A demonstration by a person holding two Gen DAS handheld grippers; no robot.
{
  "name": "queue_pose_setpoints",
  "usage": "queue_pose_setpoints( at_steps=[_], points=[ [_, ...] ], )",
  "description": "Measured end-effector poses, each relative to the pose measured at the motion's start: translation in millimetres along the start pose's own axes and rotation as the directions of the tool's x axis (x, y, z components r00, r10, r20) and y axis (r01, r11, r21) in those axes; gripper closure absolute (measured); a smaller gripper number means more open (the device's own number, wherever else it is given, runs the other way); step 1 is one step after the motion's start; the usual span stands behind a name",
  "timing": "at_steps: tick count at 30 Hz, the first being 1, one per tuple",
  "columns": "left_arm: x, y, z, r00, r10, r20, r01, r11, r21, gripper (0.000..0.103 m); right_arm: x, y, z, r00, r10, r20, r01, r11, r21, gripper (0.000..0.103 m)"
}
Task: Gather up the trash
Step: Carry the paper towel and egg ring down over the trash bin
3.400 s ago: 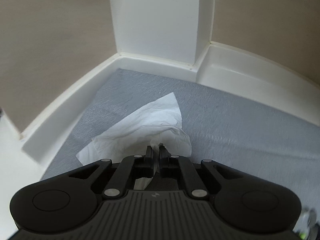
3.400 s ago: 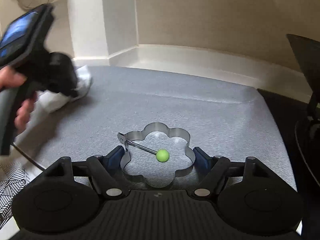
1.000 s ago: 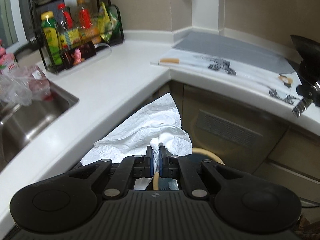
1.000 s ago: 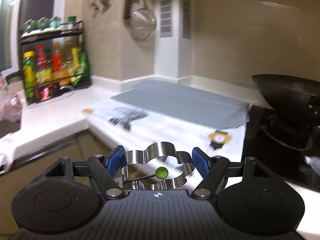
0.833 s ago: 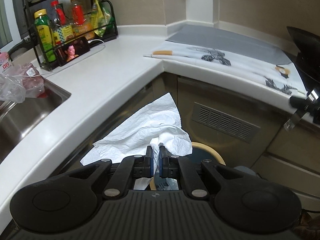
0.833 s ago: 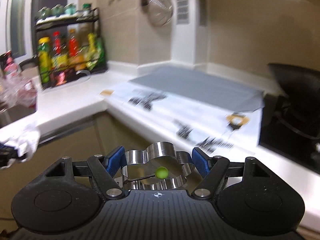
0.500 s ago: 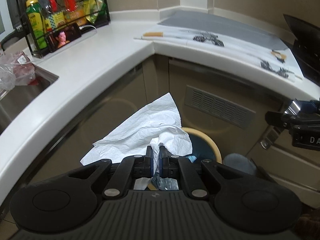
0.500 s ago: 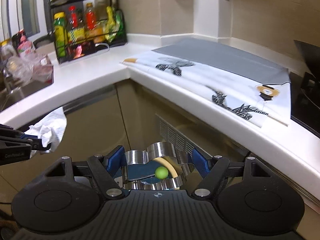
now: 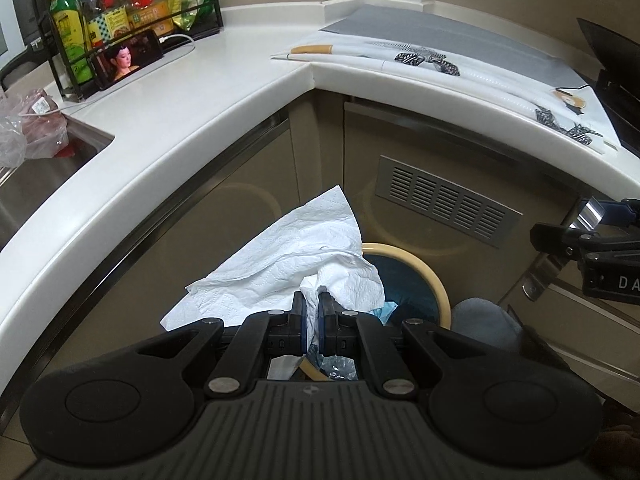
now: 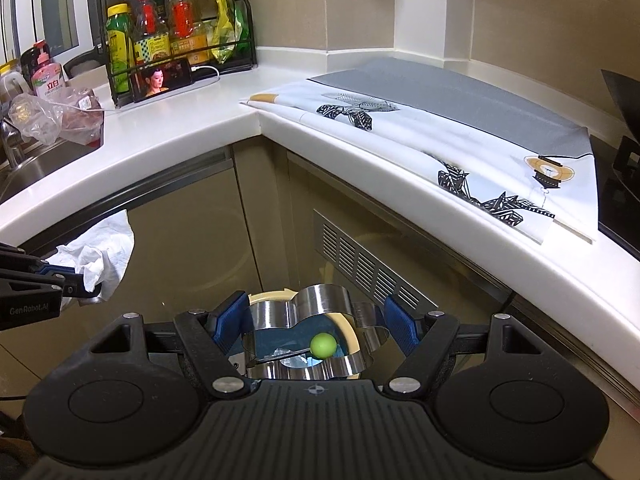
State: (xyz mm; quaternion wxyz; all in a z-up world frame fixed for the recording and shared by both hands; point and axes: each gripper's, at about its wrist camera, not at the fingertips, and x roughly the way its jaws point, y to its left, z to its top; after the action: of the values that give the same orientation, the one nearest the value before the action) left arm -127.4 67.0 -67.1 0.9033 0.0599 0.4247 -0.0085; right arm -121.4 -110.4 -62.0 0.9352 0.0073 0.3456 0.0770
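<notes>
Kitchen cabinets curve below a white bench (image 9: pixel 224 92). Over the round trash bin (image 9: pixel 430 276), the left gripper (image 9: pixel 311 322) pinches a crumpled paper towel (image 9: pixel 296 256); the right gripper (image 10: pixel 314 322) clamps a flower-shaped steel egg ring (image 10: pixel 320 304) above that bin.

Home kitchen: white corner table (image 10: pixel 192 132), steel sink (image 9: pixel 36 184), sauce-bottle rack (image 10: pixel 176 28), cabinets w/ vent grille (image 9: pixel 444 200).

light: even, indoor | focus: sharp | glare: mild on countertop (image 9: pixel 168 92) | edges: fisheye-bent
</notes>
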Motion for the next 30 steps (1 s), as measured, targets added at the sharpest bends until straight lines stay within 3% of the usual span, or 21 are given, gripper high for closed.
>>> queue_pose_setpoints(
  at_steps=[21,30],
  points=[
    [14,-5,8,1.0,-0.003,-0.006,0.003,0.999,0.033,0.098,15,0,2,0.999,0.014,-0.037,-0.015,1.0,-0.023,0.027],
    [46,-8,16,0.998,-0.019,-0.053,0.021,0.999,0.041,0.098,35,3,3,0.999,-0.001,-0.043,-0.001,0.999,-0.046,0.027]
  ],
)
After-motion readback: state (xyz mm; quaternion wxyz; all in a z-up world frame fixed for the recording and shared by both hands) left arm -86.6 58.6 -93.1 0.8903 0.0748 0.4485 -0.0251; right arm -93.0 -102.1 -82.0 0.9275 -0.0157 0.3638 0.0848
